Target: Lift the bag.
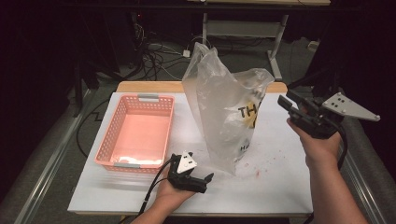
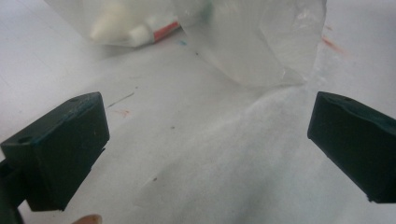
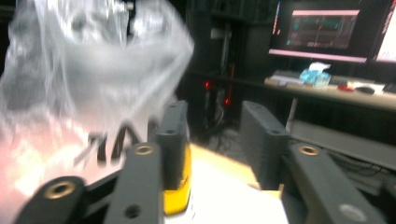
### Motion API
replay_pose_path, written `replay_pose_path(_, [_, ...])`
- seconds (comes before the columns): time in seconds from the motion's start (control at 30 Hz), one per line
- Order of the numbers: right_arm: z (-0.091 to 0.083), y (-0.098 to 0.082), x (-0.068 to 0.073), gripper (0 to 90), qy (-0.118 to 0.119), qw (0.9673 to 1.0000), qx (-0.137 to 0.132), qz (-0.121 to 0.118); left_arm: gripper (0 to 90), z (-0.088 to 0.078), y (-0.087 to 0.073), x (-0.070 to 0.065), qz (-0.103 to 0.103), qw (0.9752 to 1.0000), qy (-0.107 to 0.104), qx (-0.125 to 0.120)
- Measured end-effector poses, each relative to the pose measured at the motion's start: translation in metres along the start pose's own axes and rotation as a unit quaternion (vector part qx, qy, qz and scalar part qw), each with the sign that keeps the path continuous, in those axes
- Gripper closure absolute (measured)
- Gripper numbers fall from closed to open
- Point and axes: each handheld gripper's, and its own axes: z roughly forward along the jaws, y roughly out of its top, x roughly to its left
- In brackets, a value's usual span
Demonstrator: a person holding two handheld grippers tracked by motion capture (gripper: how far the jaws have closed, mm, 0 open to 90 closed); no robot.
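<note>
— Near the front edge of the table (image 1: 275, 186), what does the left gripper (image 1: 205, 179) do?

— It lies low over the white surface, held in a hand (image 1: 175, 193) that comes from below, palm up. Its two black block-shaped jaws stand wide apart, with nothing between them; they point to the foot of the plastic bag (image 1: 224, 112).

— And the right gripper (image 1: 287, 106)?

— It is lifted well above the right side of the table, on a raised forearm, and it points to the upper part of the bag. Its jaws stand partly apart. In the right gripper view the thin film (image 3: 93, 74) is blurred just beside the left jaw; I cannot tell if it touches.

— How is the bag?

— Translucent, crinkled, standing upright in the middle of the table, with dark letters and a yellow spot. A white and red tube (image 2: 135, 30) shows through the bottom.

— Anything more?

— A pink plastic basket (image 1: 109, 140) with lattice walls stands near the left edge, apart from the bag.
</note>
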Motion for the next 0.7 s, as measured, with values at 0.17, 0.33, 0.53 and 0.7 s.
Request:
replay_pose_path(0.17, [0.005,-0.032,0.010,42.9,0.020,0.9989,0.043,0.000,0.0,0.000,0.000,0.000,0.002,1.0000,-0.003,-0.003])
replay_pose_path(0.33, [0.010,-0.068,0.021,23.5,0.032,0.9964,0.079,0.007,0.0,-0.001,-0.001,0.000,0.000,1.0000,-0.004,-0.005])
replay_pose_path(0.53, [0.008,-0.108,0.030,12.2,0.037,0.9926,0.114,0.019,0.0,-0.001,-0.001,0.001,-0.006,0.9999,-0.006,-0.006])
replay_pose_path(0.7, [0.005,-0.137,0.034,0.2,0.028,0.9880,0.147,0.038,0.0,-0.001,-0.001,0.001,-0.005,0.9999,-0.008,-0.008])
